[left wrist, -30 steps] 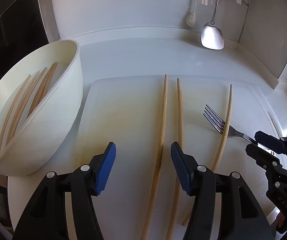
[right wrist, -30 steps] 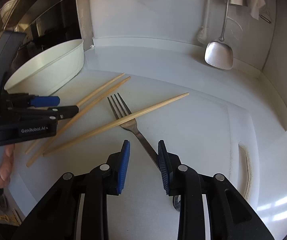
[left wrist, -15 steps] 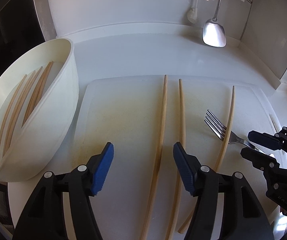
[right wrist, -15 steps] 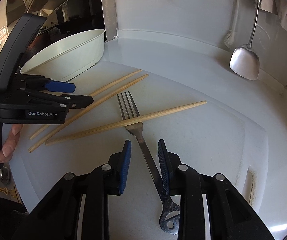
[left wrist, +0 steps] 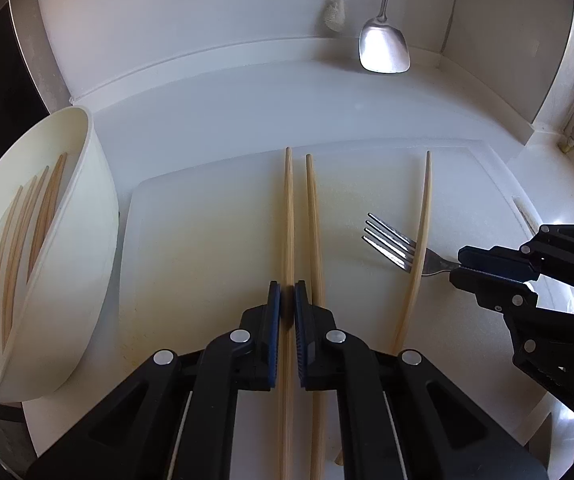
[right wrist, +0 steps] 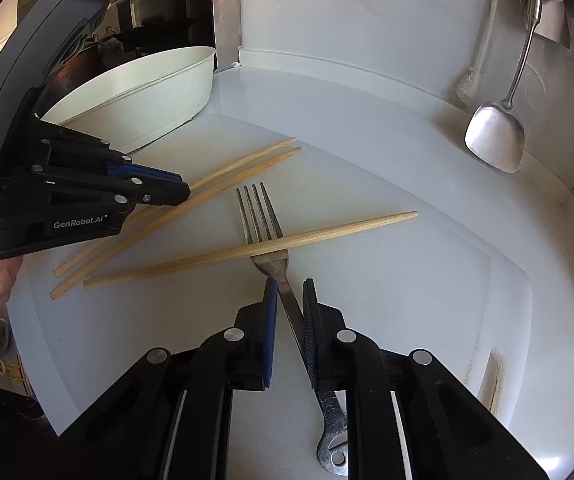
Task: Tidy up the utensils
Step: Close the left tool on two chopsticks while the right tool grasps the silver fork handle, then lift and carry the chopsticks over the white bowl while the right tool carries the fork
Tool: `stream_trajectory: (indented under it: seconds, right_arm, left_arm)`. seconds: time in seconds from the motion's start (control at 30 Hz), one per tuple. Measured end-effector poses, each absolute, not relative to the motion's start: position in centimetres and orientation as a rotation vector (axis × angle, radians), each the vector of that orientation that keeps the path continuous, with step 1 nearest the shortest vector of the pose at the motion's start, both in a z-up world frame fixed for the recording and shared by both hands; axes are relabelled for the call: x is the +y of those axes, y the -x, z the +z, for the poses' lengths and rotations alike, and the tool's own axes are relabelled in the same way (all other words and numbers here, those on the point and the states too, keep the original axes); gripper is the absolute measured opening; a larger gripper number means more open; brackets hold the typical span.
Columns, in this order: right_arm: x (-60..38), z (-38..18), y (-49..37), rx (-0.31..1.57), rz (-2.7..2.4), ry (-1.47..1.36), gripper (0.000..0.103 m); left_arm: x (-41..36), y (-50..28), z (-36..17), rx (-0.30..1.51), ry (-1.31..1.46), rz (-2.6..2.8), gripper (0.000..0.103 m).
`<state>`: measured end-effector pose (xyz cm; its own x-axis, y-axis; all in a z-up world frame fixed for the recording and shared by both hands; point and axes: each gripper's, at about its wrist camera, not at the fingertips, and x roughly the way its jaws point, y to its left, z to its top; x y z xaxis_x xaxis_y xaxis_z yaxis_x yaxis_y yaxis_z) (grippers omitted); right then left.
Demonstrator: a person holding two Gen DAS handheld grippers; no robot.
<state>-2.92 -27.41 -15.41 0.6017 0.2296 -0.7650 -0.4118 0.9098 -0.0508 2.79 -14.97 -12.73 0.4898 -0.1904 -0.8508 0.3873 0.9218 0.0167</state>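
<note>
Three wooden chopsticks and a metal fork (left wrist: 393, 246) lie on a white cutting board (left wrist: 207, 248). My left gripper (left wrist: 287, 300) is shut on the leftmost chopstick (left wrist: 288, 200); a second chopstick (left wrist: 313, 208) lies just right of it. The third chopstick (right wrist: 255, 250) lies across the fork's neck. My right gripper (right wrist: 289, 304) straddles the fork's handle (right wrist: 287, 296), jaws narrow, touching or nearly touching it. A white bowl (left wrist: 83, 248) at the left holds several more chopsticks (left wrist: 27, 232).
A steel spatula (left wrist: 385, 50) and a brush (left wrist: 333, 16) hang on the back wall over the white counter. The bowl stands against the board's left edge. A dark appliance is behind the bowl. The counter's wall corner is at the right.
My left gripper has closed from wide open onto the leftmost chopstick. My right gripper has slid forward along the fork handle towards the tines.
</note>
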Motion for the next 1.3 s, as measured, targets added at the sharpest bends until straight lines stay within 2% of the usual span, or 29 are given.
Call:
stream_trajectory:
  seconds: [0.13,0.4,0.97,1.3]
  right_arm:
    - [-27.4,-15.5,3.3,0.83,0.356,0.226,0.011]
    - [-29.6,-15.5,4.7,0.804,0.26,0.036,0.006]
    - [-25.5,-14.1,2.7,0.733,0.22,0.233,0.006]
    - [-29.0,-14.1,1.0,0.767,0.031,0.239,0.006]
  left_arm:
    - [-14.8,-2.5,-12.8,0.995,-0.194,-0.338,0.007]
    - [-13.3,-1.8,-12.3,0.988,-0.081,-0.332,0.007]
    - [-13.5,-1.5,-12.7,0.994,-0.06,-0.329,0.007]
    - [-13.2,-1.3,-12.9,0.997,-0.046,-0.333,0.007]
